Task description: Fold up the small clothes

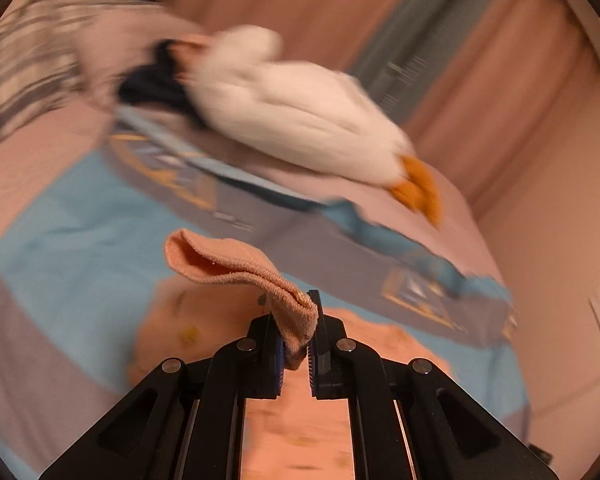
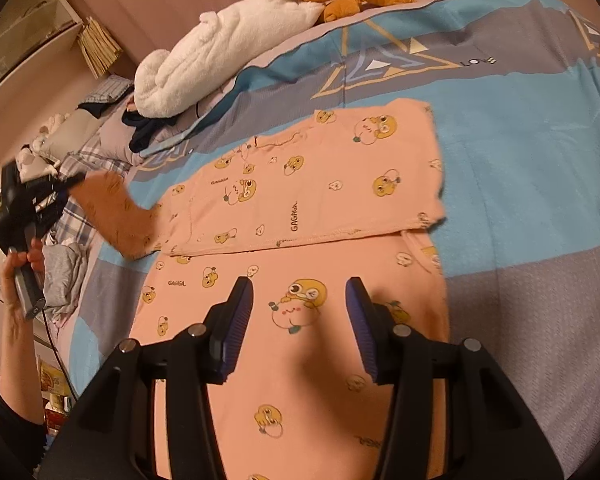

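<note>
Our left tool (image 1: pixel 298 334) is clamped on the cuff of the pink sleeve (image 1: pixel 228 266), lifted off the bed (image 2: pixel 520 168) at the left end of the pink top (image 2: pixel 312 184). That garment's long axis runs left to right ahead of our right tool (image 2: pixel 300 320), which hangs apart over it. We see no containers.

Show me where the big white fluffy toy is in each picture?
Left wrist view: the white fluffy toy lies blurry across the upper middle, beyond the pink sleeve pinched in the left tongs.
Right wrist view: it lies top left on the bed.
Shared landmark: the blue and grey bedspread.
</note>
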